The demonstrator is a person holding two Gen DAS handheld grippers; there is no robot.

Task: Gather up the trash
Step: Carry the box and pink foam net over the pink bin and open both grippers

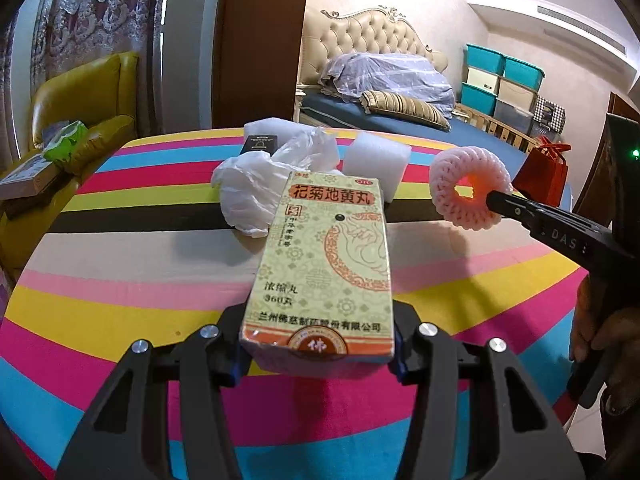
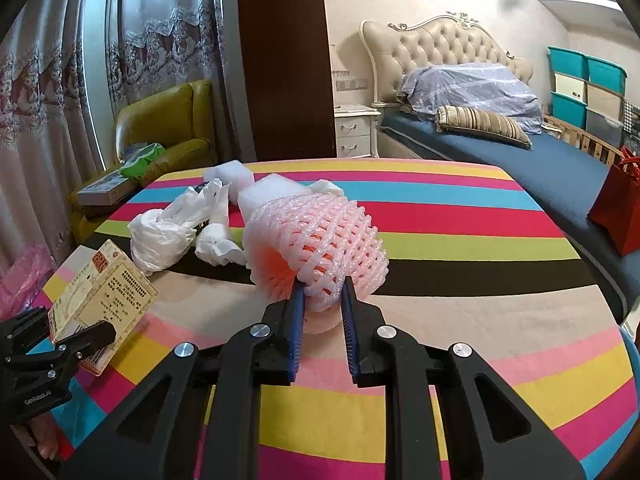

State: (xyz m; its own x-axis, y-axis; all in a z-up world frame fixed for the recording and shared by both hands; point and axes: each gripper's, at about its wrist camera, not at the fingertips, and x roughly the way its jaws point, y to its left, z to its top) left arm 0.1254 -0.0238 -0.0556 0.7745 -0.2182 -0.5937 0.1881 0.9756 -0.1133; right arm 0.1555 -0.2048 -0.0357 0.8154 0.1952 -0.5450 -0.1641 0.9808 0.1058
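My left gripper (image 1: 318, 356) is shut on a green-and-orange medicine box (image 1: 324, 264) and holds it above the striped table; the box also shows at the left of the right wrist view (image 2: 104, 292). My right gripper (image 2: 322, 300) is shut on a pink foam fruit net (image 2: 320, 240), lifted off the table; the net also shows in the left wrist view (image 1: 470, 190). A crumpled white plastic bag (image 1: 256, 188) (image 2: 168, 228), a white foam block (image 1: 378, 164) (image 2: 268, 196) and a small black box (image 1: 258, 144) lie on the table's far side.
The table has a bright striped cloth (image 1: 120, 300) (image 2: 480, 272). A yellow armchair (image 1: 80, 120) with boxes stands at the left, a bed (image 2: 520, 152) behind, a red gift bag (image 2: 616, 216) at the right, and a pink plastic bag (image 2: 20, 280) at the far left.
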